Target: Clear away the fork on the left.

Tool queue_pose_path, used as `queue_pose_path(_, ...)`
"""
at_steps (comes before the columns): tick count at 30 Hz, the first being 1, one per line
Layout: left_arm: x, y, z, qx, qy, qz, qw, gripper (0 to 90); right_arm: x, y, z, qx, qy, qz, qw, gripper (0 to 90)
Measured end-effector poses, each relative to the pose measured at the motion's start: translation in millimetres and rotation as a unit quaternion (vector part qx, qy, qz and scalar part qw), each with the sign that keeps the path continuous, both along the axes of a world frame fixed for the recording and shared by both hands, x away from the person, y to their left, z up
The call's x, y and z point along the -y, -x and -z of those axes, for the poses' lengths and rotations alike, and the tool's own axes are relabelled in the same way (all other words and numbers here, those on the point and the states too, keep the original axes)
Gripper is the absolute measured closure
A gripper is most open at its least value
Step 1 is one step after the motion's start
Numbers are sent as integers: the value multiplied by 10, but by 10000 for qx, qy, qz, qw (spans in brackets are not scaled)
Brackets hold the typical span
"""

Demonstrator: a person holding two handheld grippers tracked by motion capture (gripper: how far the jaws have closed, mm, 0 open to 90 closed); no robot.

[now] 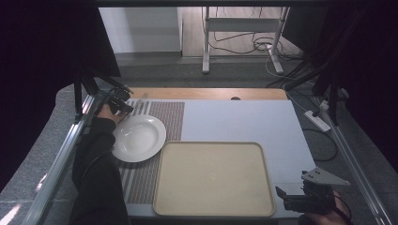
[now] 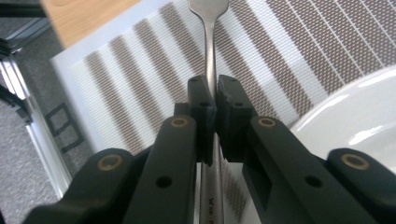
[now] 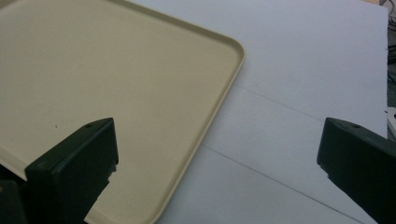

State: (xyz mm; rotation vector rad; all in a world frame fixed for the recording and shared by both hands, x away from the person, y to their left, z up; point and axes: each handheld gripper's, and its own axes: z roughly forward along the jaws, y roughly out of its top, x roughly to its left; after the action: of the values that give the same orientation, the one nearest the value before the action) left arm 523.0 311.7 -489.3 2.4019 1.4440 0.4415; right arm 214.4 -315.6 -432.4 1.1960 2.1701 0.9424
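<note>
My left gripper is at the far left of the table, just beyond a white plate. In the left gripper view its jaws are shut on the handle of a metal fork. The fork's head points away over a striped placemat, and the plate's rim lies to the right. My right gripper is at the near right corner, beside an empty beige tray. Its jaws stand wide open with nothing between them, over the tray's right edge.
The striped placemat lies under the plate on a white table cover. A metal rail runs along the table's left side and another rail along the right. A power strip lies on the floor to the right.
</note>
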Motion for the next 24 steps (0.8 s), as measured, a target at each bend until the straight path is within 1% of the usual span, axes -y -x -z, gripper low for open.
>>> queue_pose_path(2,-38,35,-70,22,-47,1,10000,842,-2,1,0,11,6,3,10000,0)
queue_pose_path(4,-77,87,-165,47,2,26,10000,842,-3,2,0,16,21,2,10000,0)
queue_pose_path(7,-97,162,-267,74,155,86,9998,842,-6,2,1,19,23,-3,10000,0)
queue_pose_path(8,-95,225,-318,100,246,162,9995,842,-8,2,1,20,27,-4,10000,0)
queue_pose_path(9,-95,225,-318,100,246,162,9995,842,-9,3,1,20,30,-4,10000,0)
queue_pose_path(12,-73,349,-349,80,389,252,9989,841,-11,5,0,25,35,-10,10000,0)
queue_pose_path(13,-73,349,-349,80,389,252,9989,841,-11,5,0,25,35,-10,10000,0)
queue_pose_path(14,-70,386,-347,56,459,266,9986,841,-11,5,0,26,35,-13,10000,0)
queue_pose_path(16,-59,439,-338,26,533,317,9981,842,-11,5,0,28,34,-11,10000,0)
queue_pose_path(20,-28,560,-314,-13,700,377,9968,841,-12,4,0,26,37,-7,10000,0)
queue_pose_path(21,-16,599,-305,-38,780,389,9962,842,-13,4,0,26,47,-8,10000,0)
queue_pose_path(24,29,704,-293,-89,892,470,9949,841,-14,5,0,32,55,-6,10000,0)
